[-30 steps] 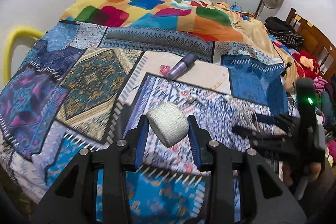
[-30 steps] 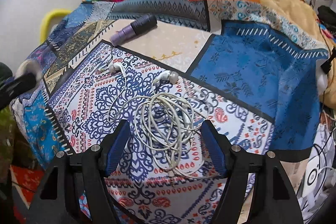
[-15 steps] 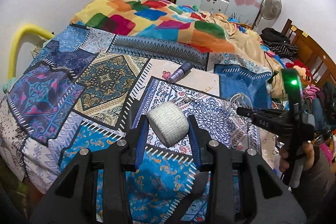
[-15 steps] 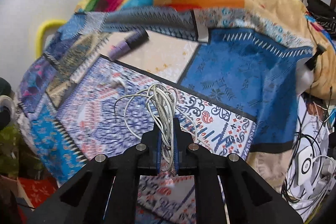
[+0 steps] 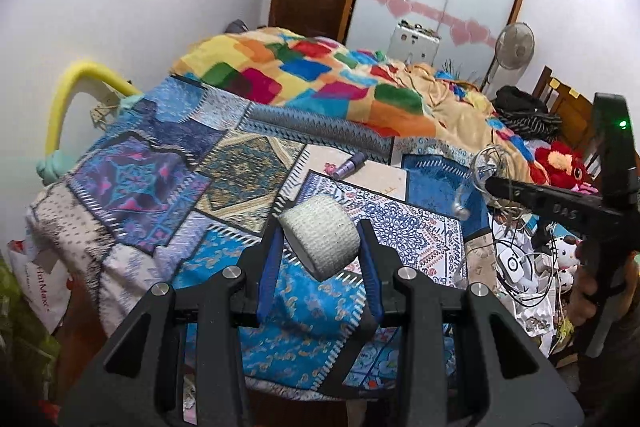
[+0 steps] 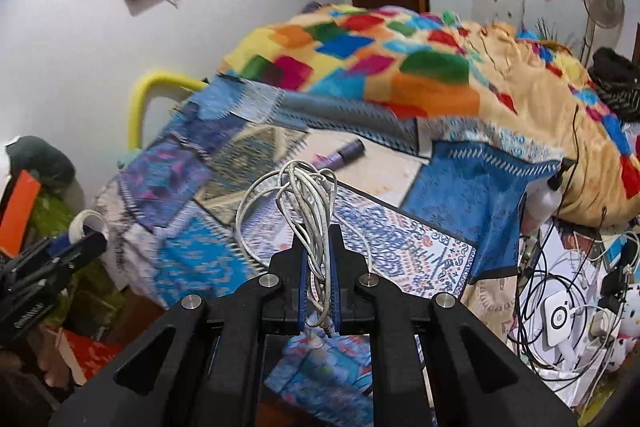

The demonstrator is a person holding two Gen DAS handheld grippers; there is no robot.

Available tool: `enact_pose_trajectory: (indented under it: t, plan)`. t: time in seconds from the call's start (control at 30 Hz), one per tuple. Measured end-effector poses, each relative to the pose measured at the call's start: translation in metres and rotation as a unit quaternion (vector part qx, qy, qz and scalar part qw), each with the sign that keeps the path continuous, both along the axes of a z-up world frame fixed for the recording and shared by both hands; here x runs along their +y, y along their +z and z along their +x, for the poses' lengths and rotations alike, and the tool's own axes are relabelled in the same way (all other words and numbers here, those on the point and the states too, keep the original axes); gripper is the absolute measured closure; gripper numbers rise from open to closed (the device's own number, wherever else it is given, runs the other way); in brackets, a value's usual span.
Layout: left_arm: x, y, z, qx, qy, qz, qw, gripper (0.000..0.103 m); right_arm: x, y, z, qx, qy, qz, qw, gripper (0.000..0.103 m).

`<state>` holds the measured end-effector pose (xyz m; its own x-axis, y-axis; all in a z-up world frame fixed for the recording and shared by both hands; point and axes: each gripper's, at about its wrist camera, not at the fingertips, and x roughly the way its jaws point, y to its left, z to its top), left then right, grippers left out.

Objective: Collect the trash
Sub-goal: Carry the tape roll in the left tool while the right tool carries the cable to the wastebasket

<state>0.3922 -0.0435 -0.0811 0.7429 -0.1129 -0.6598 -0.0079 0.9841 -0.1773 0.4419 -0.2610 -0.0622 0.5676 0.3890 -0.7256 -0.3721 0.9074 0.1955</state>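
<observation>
Step in hand, as I judge it: both pickups made, carry to a bin is next.

My left gripper, lower centre of the left wrist view, is clenched on the white bandage roll; both blue pads press its sides, and the roll sits tilted, clear of the bedspread.

My right gripper, lower centre of the right wrist view, has its jaws nearly together on the tangled white earphone cable. The loops stand up above the fingertips and a loose end hangs below them. In the left wrist view the same bundle shows at centre right, an earbud dangling beneath it.

Left on the bed: a purple tube on the pale patch at frame centre, touched by neither claw.

No bin identified in either view. A white bag at the lower left edge of the left view is a possible target; I cannot tell.

Next move calls for: find the receptacle, keep both grips firm in transit, mind the dangling earbud snagging on the floor cables at lower right, and release over the opening one claw at a time.
</observation>
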Motion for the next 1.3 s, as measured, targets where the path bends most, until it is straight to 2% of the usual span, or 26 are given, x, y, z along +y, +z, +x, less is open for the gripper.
enact_pose_trajectory:
  t: [0.3,0.63,0.73,0.97,1.3]
  plan:
    - [0.035,0.031,-0.079,-0.025,0.034,0.012,0.999,0.066,0.03,0.034,-0.061,-0.021,0.034,0.012,0.999,0.095]
    - [0.077,0.031,-0.161,-0.024,0.069,0.02,0.9971,0.066,0.075,0.04,-0.131,-0.021,0.086,0.018,0.996,0.095]
    - [0.089,0.024,-0.184,-0.02,0.081,0.027,0.9961,0.066,0.094,0.035,-0.152,-0.016,0.105,0.014,0.994,0.095]
    - [0.124,-0.003,-0.226,0.001,0.105,0.008,0.9944,0.066,0.145,0.014,-0.192,-0.001,0.156,-0.007,0.988,0.095]
    - [0.176,-0.049,-0.258,0.046,0.143,-0.009,0.9887,0.066,0.219,-0.037,-0.211,0.052,0.209,-0.036,0.976,0.095]
